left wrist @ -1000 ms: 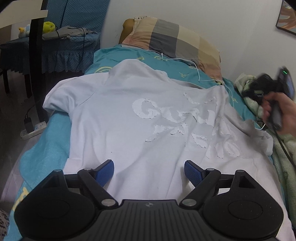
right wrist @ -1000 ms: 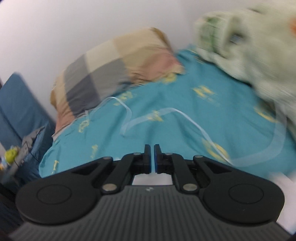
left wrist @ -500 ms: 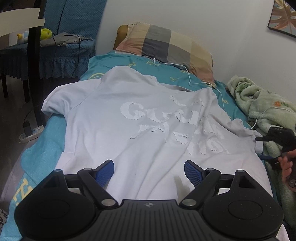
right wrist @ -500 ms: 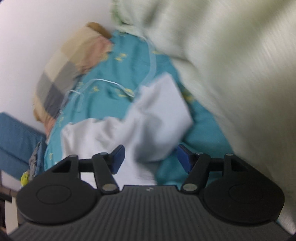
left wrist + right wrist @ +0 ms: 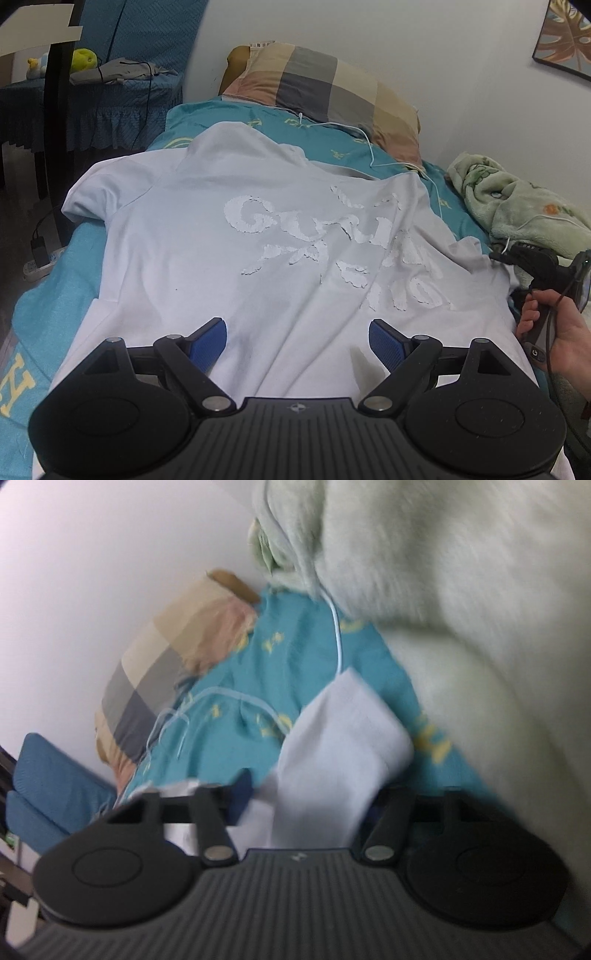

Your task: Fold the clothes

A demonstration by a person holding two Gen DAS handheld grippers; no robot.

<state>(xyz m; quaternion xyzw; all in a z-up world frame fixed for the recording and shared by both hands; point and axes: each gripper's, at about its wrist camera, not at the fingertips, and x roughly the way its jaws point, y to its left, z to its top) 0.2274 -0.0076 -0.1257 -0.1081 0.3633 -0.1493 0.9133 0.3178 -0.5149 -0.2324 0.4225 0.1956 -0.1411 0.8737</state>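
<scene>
White shirt (image 5: 280, 258) lies spread flat on bed (image 5: 55, 295), no fold visible. Left gripper (image 5: 297, 341) wide apart over hem; right gripper (image 5: 310, 794) apart w/ right sleeve (image 5: 343, 738) between fingers. Whole fold left.

Bed with teal patterned sheet (image 5: 55, 295), filling the near and middle ground. Checked pillow (image 5: 325, 88) at the far end against a plain white wall (image 5: 424, 48). Framed leaf print (image 5: 565, 40) far right on that wall. Pale green blanket (image 5: 517, 203) bunched at right. Blue-covered table (image 5: 92, 107) far left, clutter on top. Power strip (image 5: 40, 258) on dim floor, left.
</scene>
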